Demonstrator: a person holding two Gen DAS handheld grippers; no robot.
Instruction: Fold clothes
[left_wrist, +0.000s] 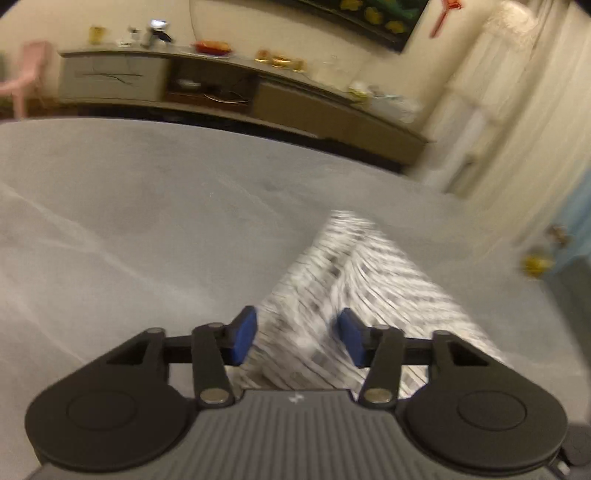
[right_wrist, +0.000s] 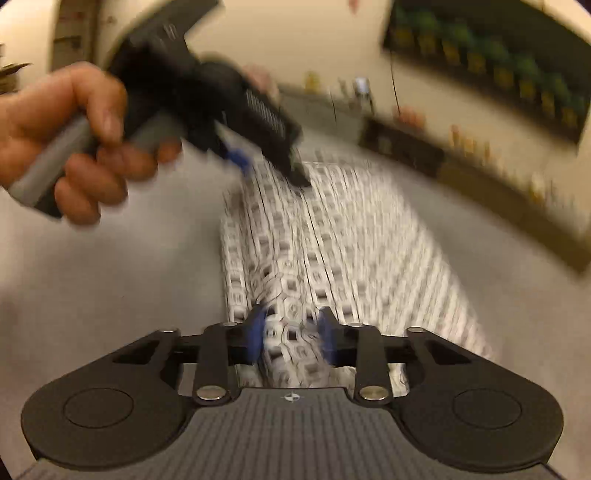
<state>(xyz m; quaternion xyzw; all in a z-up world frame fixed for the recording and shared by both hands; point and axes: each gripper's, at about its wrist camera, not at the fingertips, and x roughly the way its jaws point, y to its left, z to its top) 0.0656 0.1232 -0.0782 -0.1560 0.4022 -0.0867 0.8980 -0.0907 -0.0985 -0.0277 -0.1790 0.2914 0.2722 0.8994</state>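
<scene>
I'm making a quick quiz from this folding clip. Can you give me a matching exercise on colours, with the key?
Things:
1. patterned cloth
2. finger pads
3. surface under the cloth
4. chair at far left

Colours:
A. blue
B. pink
C. white with dark marks
D. grey

Pairs: 1-C, 2-A, 3-D, 4-B

A long low beige sideboard (left_wrist: 236, 92) lines the far cream wall (left_wrist: 258, 33). Pale curtains (left_wrist: 535, 122) hang right; a pink plastic chair (left_wrist: 26, 77) stands far left.
</scene>
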